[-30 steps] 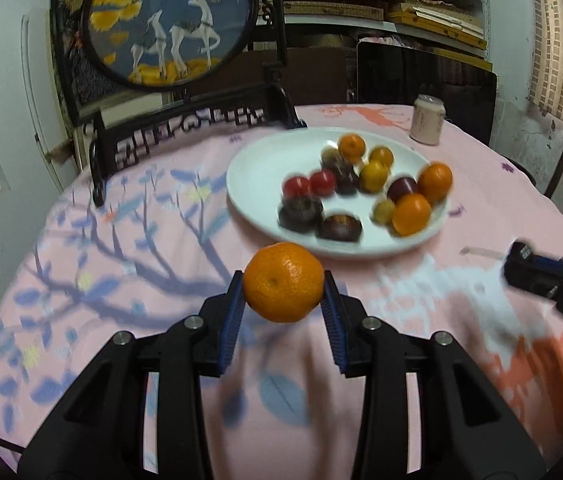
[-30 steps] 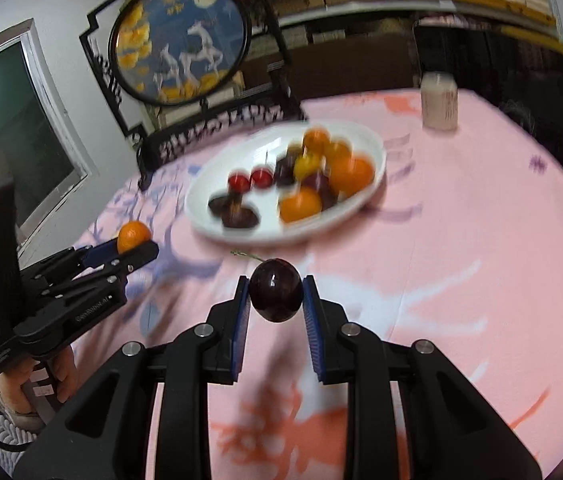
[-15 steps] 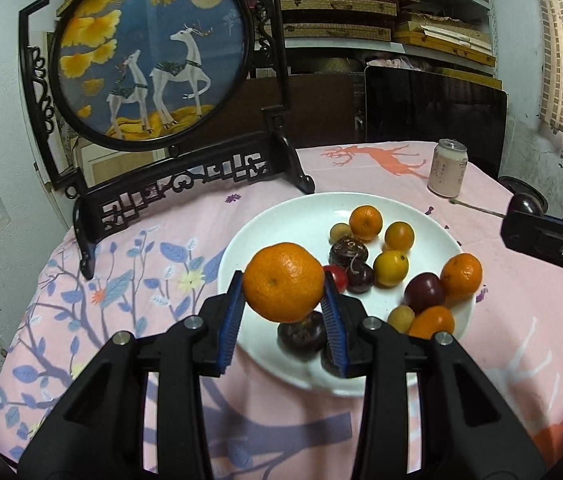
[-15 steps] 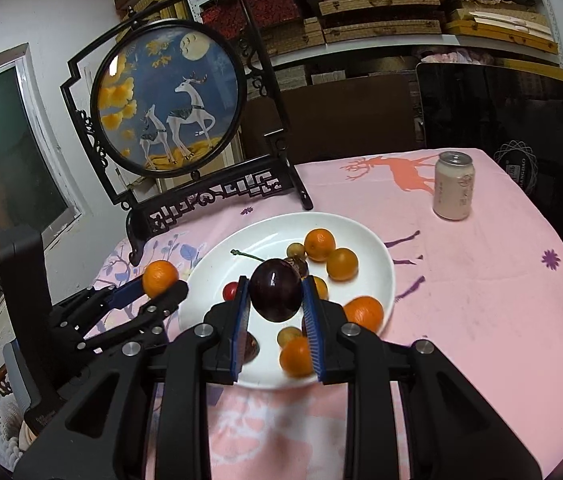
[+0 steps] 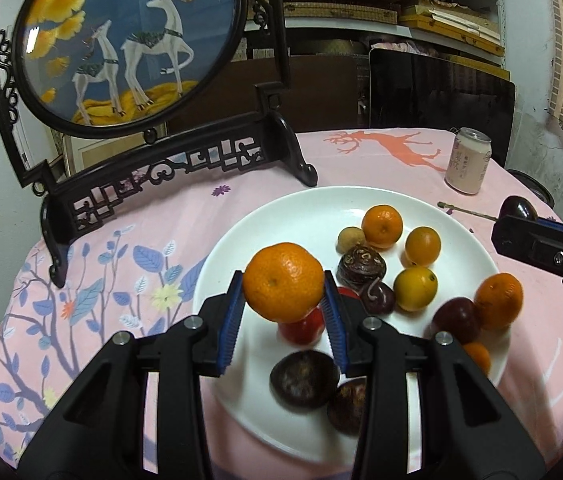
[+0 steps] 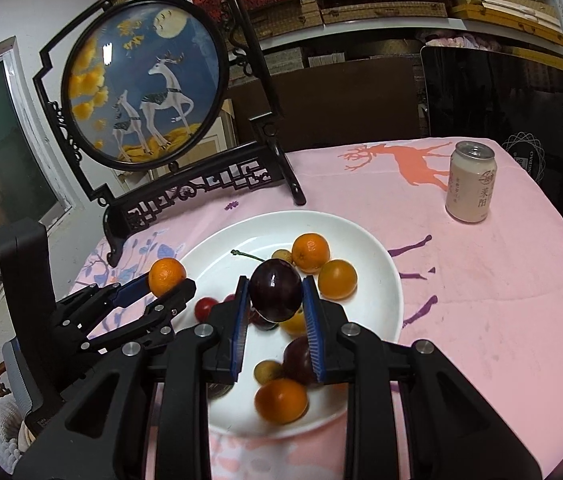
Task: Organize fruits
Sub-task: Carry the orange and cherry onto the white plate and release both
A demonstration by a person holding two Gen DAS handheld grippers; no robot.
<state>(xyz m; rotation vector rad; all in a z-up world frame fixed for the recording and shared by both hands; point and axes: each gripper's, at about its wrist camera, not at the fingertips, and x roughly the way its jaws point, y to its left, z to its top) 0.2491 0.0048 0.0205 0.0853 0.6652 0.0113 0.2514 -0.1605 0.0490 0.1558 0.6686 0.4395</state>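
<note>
My left gripper is shut on an orange mandarin, held above the left part of a white plate. My right gripper is shut on a dark purple plum with a thin stem, held over the same plate. Several small fruits lie on the plate: mandarins, a yellow fruit, dark plums, a red tomato and brown passion fruits. In the right wrist view the left gripper with its mandarin shows at the plate's left edge.
A round table with a pink flowered cloth bears the plate. A dark carved stand with a round deer picture stands at the back left. A drink can stands at the back right. Chairs and shelves lie beyond the table.
Both grippers have moved forward over the table with their fruits and now hang over the plate, which looks larger and nearer. The grips are unchanged.
</note>
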